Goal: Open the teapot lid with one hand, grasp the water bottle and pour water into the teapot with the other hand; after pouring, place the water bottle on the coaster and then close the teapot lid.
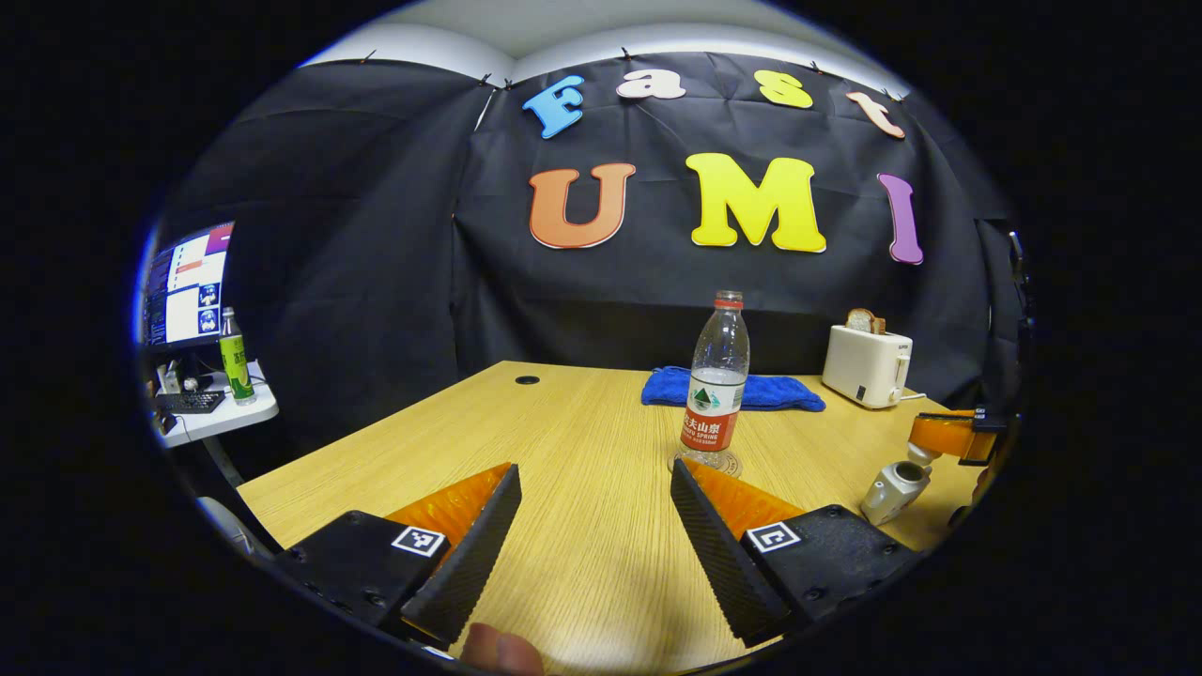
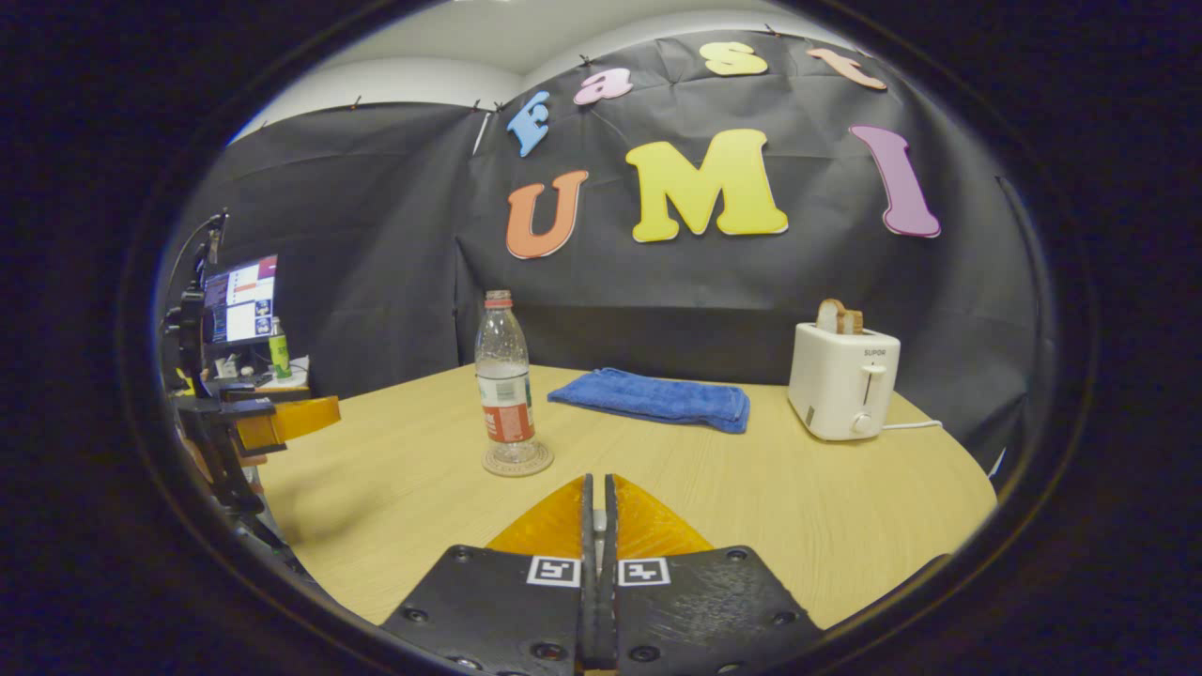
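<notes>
The clear water bottle [image 1: 716, 385] with a red cap stands upright on the round coaster [image 1: 704, 462], just beyond my left gripper [image 1: 593, 468], whose fingers are wide open with nothing between them. In the right gripper view the bottle [image 2: 505, 380] and coaster [image 2: 515, 460] are ahead to the left. My right gripper [image 2: 598, 479] has its fingers pressed almost together on a small pale piece. From the left gripper view, the right gripper [image 1: 944, 437] holds a white knob just above the pale teapot [image 1: 897, 488], which is cut off at the edge.
A folded blue towel [image 1: 732, 390] lies at the back of the wooden table [image 1: 582, 422]. A white toaster [image 1: 867, 364] with bread stands at the back right. A side desk [image 1: 211, 413] with a monitor and green bottle is off to the left.
</notes>
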